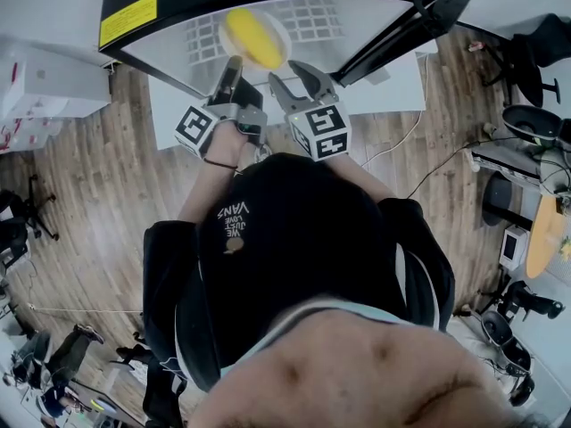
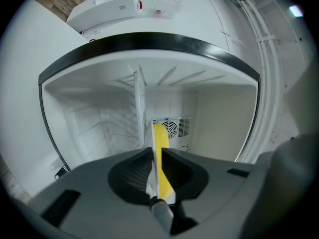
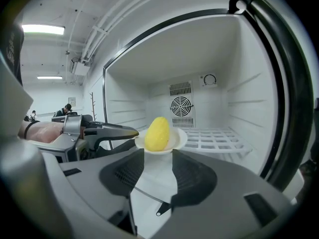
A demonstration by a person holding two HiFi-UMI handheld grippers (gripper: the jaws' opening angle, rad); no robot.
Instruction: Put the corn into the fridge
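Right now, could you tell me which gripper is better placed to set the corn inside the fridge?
Left. The left gripper is shut on the rim of the plate carrying the corn, facing the open fridge; the right gripper is open, empty, beside it.

My left gripper [image 2: 155,151] is matt grey plastic, with dark, finely ribbed hollows behind the jaws. Nipped between those jaws is the smooth, faintly glossy white rim of a plate [image 3: 180,139]. The corn [image 3: 158,133] on it looks matt yellow and lightly pebbled. My right gripper [image 3: 158,156] is the same dull grey plastic. Ahead of both jaws the fridge [image 3: 219,49] lining is smooth white plastic with a glossy black frame, and its shelf [image 3: 214,139] looks like white-coated wire. The floor [image 1: 107,176] below is grained wood.
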